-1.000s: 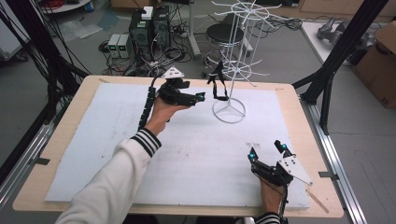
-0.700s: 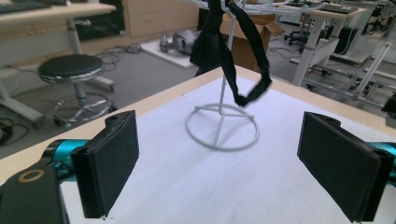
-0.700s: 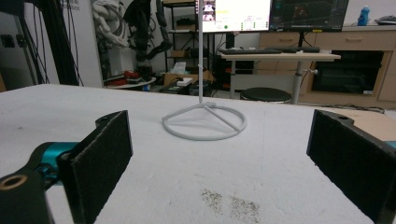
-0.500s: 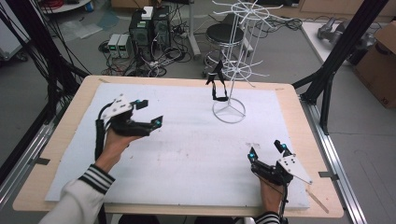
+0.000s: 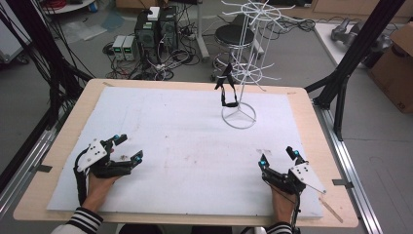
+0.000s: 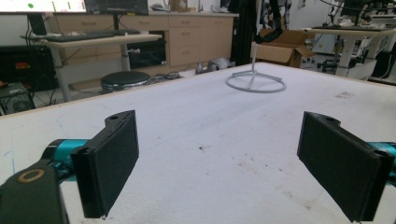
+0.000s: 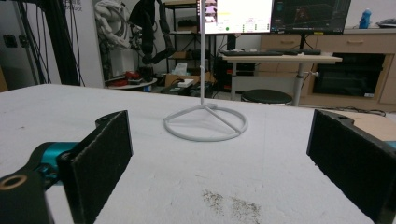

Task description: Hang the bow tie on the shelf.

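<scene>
Workshop room: grey floor, computer boxes (image 5: pixel 152 27) and tangled cables at upper left of the high view, a round stool (image 5: pixel 234 35) at top centre, a cardboard box (image 5: pixel 393 63) at far right. Black frame posts stand at both sides.

Wooden counter (image 5: pixel 311 117) mid-frame, covered by a white sheet (image 5: pixel 185 131) with faint dirty specks near its lower centre.

White wire rack (image 5: pixel 239 73) stands on its ring base at upper centre of the sheet; a black strap (image 5: pixel 229 92) hangs from it just above the base.

Left claw (image 5: pixel 127 148) at lower left of the sheet, jaws spread wide, holding nothing. Right claw (image 5: pixel 278 157) at lower right, jaws also wide apart, empty. Both well apart from the rack.

The gripper views show desks and monitors behind the counter.
</scene>
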The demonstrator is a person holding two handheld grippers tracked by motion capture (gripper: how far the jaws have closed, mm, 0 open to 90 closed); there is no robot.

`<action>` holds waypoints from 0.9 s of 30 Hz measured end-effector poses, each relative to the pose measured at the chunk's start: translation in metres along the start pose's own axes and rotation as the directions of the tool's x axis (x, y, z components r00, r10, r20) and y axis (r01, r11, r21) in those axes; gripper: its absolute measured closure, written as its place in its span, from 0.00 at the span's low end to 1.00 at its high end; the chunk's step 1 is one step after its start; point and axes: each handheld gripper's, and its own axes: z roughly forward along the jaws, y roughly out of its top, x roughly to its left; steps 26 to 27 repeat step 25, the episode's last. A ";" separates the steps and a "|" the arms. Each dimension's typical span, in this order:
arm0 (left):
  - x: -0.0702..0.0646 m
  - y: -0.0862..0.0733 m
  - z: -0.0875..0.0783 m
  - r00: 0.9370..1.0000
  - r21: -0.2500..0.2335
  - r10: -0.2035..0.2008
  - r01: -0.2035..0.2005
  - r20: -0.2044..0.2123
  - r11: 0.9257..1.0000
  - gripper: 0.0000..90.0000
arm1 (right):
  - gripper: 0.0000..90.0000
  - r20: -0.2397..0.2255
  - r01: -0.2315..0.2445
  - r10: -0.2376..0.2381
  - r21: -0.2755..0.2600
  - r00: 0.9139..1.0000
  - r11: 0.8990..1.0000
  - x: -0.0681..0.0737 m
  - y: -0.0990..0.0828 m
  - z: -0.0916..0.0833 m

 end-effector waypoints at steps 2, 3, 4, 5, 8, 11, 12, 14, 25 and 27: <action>-0.003 -0.003 -0.001 1.000 -0.005 0.007 -0.007 -0.003 1.000 0.15 | 0.06 0.000 0.002 -0.002 -0.001 1.000 1.000 0.000 0.000 0.000; -0.004 -0.003 -0.002 1.000 -0.017 0.021 -0.021 -0.010 1.000 0.15 | 0.06 0.000 0.001 -0.001 -0.001 1.000 1.000 0.000 0.000 0.000; -0.005 -0.004 -0.002 1.000 -0.028 0.016 -0.017 -0.017 0.999 0.15 | 0.06 0.000 -0.004 0.004 0.000 1.000 1.000 0.000 0.000 0.000; -0.005 -0.004 -0.002 1.000 -0.033 0.012 -0.013 -0.024 0.999 0.15 | 0.06 0.001 -0.005 0.005 0.001 1.000 1.000 0.000 0.000 0.000; -0.005 -0.005 -0.003 1.000 -0.042 0.006 -0.007 -0.029 0.999 0.15 | 0.06 0.002 -0.005 0.005 0.001 1.000 1.000 0.000 0.000 0.000; -0.004 -0.006 -0.005 0.999 -0.065 -0.013 0.011 -0.044 0.998 0.15 | 0.06 0.003 -0.007 0.007 0.001 1.000 1.000 0.000 0.000 0.000; -0.003 -0.006 -0.006 0.999 -0.067 -0.011 0.008 -0.044 0.998 0.15 | 0.06 0.003 -0.004 0.004 0.000 1.000 1.000 0.000 0.000 0.000; -0.004 -0.007 -0.006 0.999 -0.076 -0.015 0.012 -0.045 0.997 0.15 | 0.06 0.004 -0.004 0.004 0.000 1.000 1.000 0.000 0.000 0.000; -0.003 -0.008 -0.008 0.999 -0.096 -0.019 0.015 -0.041 0.995 0.15 | 0.06 0.014 0.003 -0.003 0.008 1.000 1.000 0.001 0.000 0.001; -0.003 -0.008 -0.008 0.999 -0.096 -0.019 0.015 -0.041 0.995 0.15 | 0.06 0.014 0.003 -0.003 0.008 1.000 1.000 0.001 0.000 0.001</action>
